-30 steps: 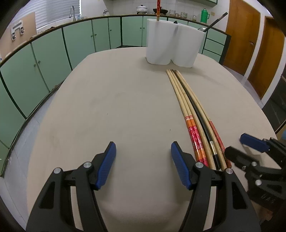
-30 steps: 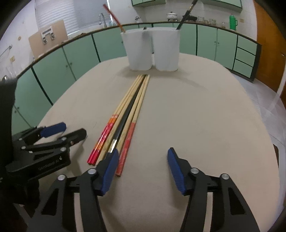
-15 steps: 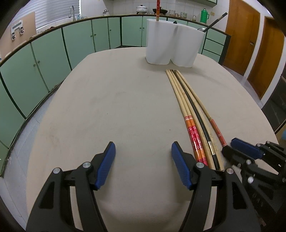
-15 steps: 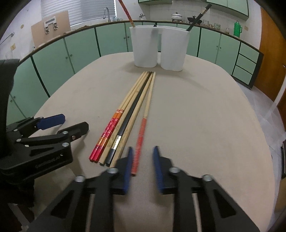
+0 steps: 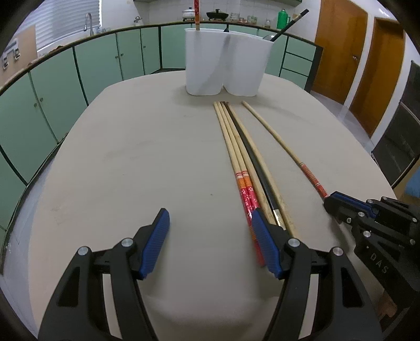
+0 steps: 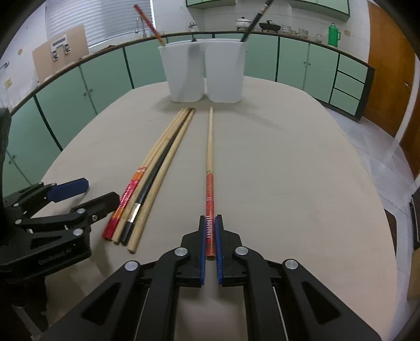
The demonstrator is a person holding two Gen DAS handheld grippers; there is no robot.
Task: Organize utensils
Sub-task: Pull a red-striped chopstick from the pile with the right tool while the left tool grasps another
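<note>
Two black grippers with ribbed blue pads work over a matte beige oval table (image 5: 110,162). The right gripper (image 6: 210,238) has its jaws drawn narrow and clamped on the red-patterned butt end of a long pale wooden chopstick (image 6: 209,162). That chopstick lies apart from the others, its slim bare tip pointing toward a glossy white plastic two-compartment utensil holder (image 6: 204,76) at the far end of the table. Whether the stick rests on the surface or is slightly raised cannot be told.

The left gripper (image 5: 210,236) stands wide open, holding nothing, low over the table. Its right pad (image 5: 265,246) sits over the near ends of a bundle of four chopsticks (image 5: 244,168) lying side by side and touching: two pale ones with orange and red floral ends, a plain wooden one, and a smooth black one with a metallic band. Whether that pad touches them cannot be told.

In the holder, a red-ended chopstick (image 6: 149,23) leans out of the left compartment and a black chopstick (image 6: 256,18) out of the right. Mint-green cabinets (image 6: 105,76) ring the room.
</note>
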